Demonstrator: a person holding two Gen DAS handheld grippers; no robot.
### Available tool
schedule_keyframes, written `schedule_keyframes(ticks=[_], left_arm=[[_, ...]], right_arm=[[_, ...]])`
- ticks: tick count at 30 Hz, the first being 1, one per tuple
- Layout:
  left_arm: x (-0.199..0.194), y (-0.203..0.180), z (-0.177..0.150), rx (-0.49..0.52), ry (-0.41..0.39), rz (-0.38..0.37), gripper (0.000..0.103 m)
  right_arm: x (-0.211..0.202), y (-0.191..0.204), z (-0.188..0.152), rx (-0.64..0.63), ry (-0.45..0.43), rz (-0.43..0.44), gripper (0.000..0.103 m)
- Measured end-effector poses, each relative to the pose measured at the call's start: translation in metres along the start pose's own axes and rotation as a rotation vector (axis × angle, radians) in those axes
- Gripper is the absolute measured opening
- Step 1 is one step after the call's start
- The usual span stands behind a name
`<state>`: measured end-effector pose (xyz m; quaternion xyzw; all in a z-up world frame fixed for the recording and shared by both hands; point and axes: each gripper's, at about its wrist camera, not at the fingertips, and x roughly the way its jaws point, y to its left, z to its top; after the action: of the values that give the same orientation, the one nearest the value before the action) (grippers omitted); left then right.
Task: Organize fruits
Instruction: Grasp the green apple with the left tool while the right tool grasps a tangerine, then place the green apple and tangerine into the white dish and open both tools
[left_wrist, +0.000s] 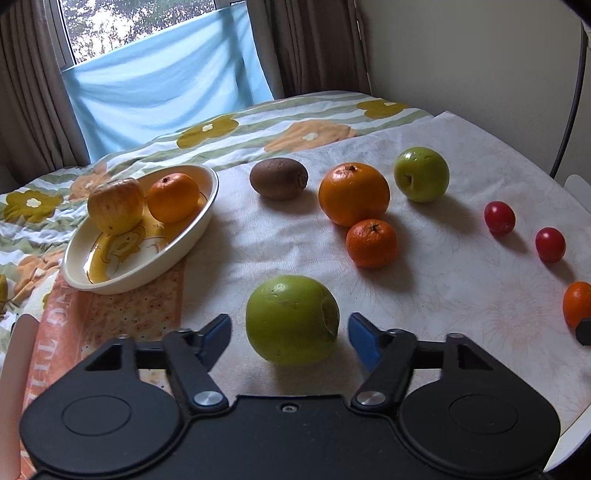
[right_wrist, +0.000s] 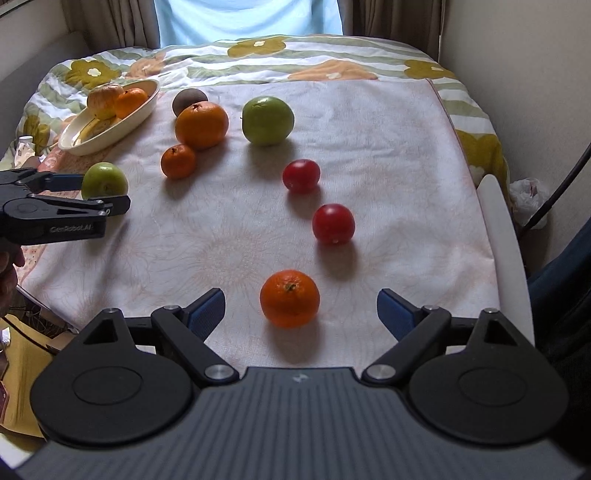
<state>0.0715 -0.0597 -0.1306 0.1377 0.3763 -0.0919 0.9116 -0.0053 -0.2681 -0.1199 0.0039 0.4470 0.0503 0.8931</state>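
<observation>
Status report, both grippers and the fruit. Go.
Left gripper open, straddling the near green apple, pads not touching. Right gripper open, lined up on the near orange. Bowl holds two fruits. Nothing in the way.

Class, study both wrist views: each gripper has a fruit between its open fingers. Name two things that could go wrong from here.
1. The left gripper straddles the near green apple with gaps on both sides; an uneven close could roll the round fruit away.
2. The dish sits tilted on rumpled bedding, already holding an apple and a mandarin; an added fruit might tip it or roll out.
</observation>
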Motion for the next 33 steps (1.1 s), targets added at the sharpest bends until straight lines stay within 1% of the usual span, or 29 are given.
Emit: schedule_keyframes(ticks=[1,2,3,10,20,23,24,25,33], left_arm=[[0.002,0.0,0.0,-0.002,0.002,-0.002,0.066],[0.002,0.0,0.0,-0.005,0.003,-0.004,0.061],[0.003,0.001,0.0,-0.008,0.002,-0.012,0.059],[0.0,0.005,-0.003,-0.026,-0.006,-0.03,0.058],[-0.007,0.005,-0.009,-0.027,-0.009,-0.039,0.058],[-0.009,0.005,-0.012,-0.03,-0.01,-0.04,0.058],[-0.01,0.005,-0.012,-0.032,-0.01,-0.04,0.058],[-0.011,0.005,-0.013,-0.034,-0.01,-0.04,0.058],[-0.029,0.007,-0.018,-0.055,-0.023,-0.038,0.058]], right_arm=[[0.001,0.0,0.0,0.0,0.002,0.0,0.102],[0.002,0.0,0.0,0.001,0.004,0.001,0.1],[0.003,0.001,-0.001,0.0,0.009,0.003,0.098],[0.005,0.004,0.0,-0.006,0.016,0.008,0.09],[0.009,0.01,0.002,-0.028,0.018,0.014,0.079],[0.011,0.01,0.001,-0.032,0.023,0.008,0.071],[0.012,0.01,0.001,-0.035,0.027,0.007,0.059],[0.013,0.01,0.001,-0.04,0.032,-0.001,0.051],[0.005,0.015,0.006,-0.06,0.022,0.02,0.051]])
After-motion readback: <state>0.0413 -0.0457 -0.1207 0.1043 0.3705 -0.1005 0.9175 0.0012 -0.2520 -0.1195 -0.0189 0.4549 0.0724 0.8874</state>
